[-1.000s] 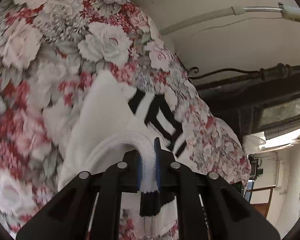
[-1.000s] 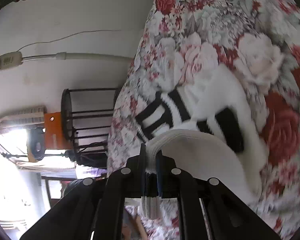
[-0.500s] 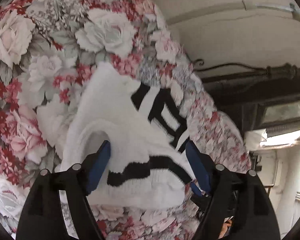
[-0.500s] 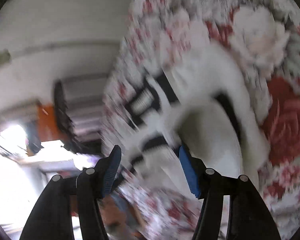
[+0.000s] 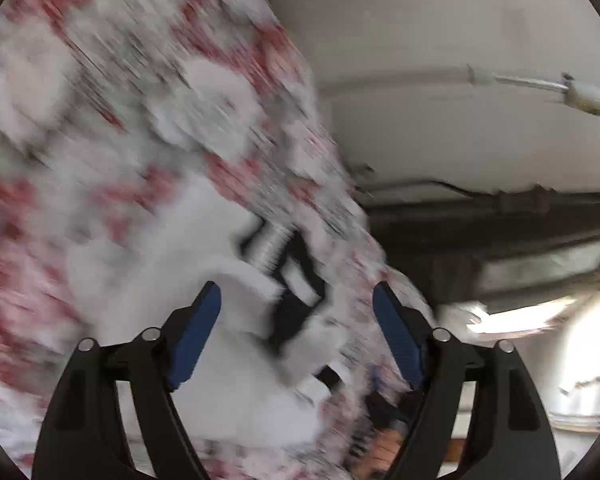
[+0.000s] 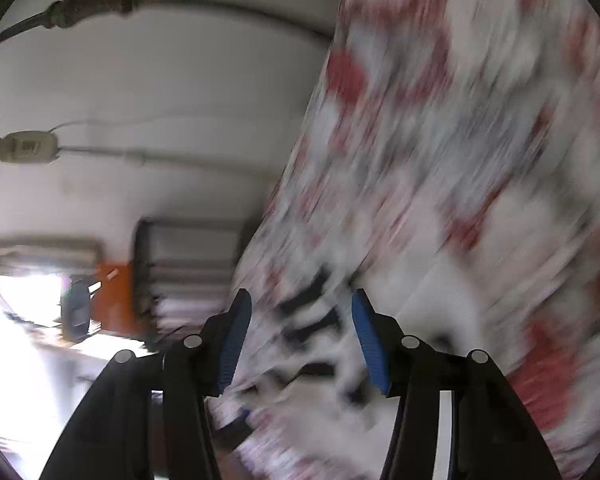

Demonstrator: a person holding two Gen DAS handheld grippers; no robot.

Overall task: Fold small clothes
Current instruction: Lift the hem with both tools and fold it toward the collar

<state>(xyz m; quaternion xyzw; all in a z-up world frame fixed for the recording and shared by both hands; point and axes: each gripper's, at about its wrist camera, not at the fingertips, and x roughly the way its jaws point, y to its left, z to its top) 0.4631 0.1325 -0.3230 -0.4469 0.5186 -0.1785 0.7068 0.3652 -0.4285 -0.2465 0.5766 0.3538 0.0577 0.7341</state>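
A small white garment with black stripes (image 5: 236, 288) lies folded on the floral bedspread (image 5: 100, 100). Both views are motion-blurred. My left gripper (image 5: 296, 312) is open and empty, its blue pads wide apart just above the garment. In the right wrist view the garment (image 6: 412, 292) lies on the bedspread (image 6: 480, 120). My right gripper (image 6: 300, 320) is open and empty, its blue pads spread over the striped part.
A pale wall with a conduit pipe (image 5: 520, 84) and a dark metal bed rail (image 5: 520, 200) stand beyond the bed. In the right wrist view a black wire rack (image 6: 188, 264), an orange object (image 6: 112, 296) and a bright window (image 6: 20, 320) lie to the left.
Both grippers, shut on the garment's edge a second ago, have opened and let it go. The garment now lies folded on the bed. Both grippers are moving fast, blurring the views.
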